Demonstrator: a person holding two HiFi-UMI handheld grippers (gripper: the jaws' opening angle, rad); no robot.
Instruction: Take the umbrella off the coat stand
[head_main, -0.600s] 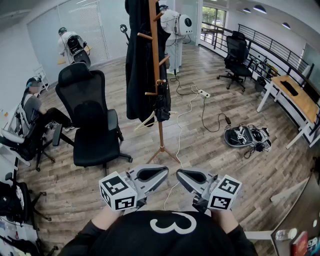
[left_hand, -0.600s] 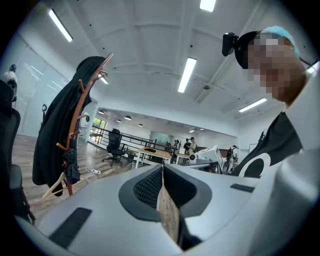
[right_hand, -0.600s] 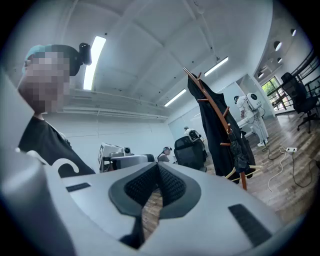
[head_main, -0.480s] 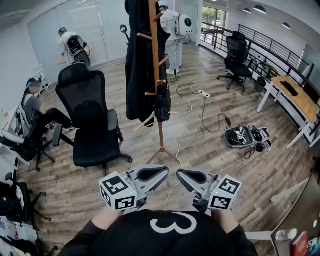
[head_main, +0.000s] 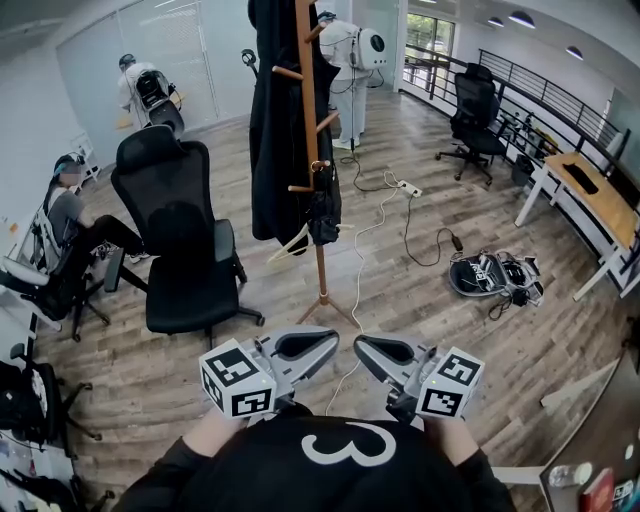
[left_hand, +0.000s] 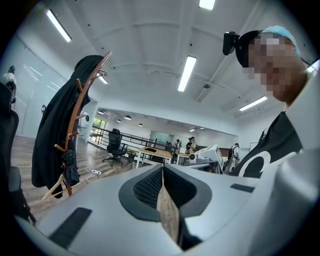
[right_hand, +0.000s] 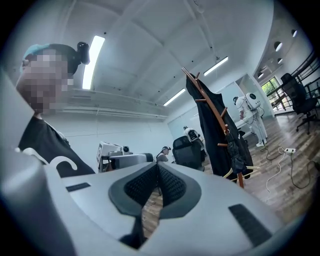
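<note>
A wooden coat stand (head_main: 308, 110) rises in the middle of the room, draped with a long black coat (head_main: 272, 150). On a low peg hangs a small folded black umbrella (head_main: 323, 212), which also shows in the left gripper view as a dark bundle, the umbrella (left_hand: 70, 169), and in the right gripper view as the umbrella (right_hand: 239, 152). My left gripper (head_main: 331, 340) and right gripper (head_main: 359, 345) are held side by side close to my chest, well short of the stand. Both are shut, with nothing between their pads.
A black office chair (head_main: 185, 250) stands left of the stand. A pale hanger (head_main: 290, 243) dangles under the coat. White cables (head_main: 372, 215) trail over the wood floor, with a bag (head_main: 494, 272) to the right. A desk (head_main: 590, 195) lines the right wall. A person (head_main: 72, 215) sits at far left.
</note>
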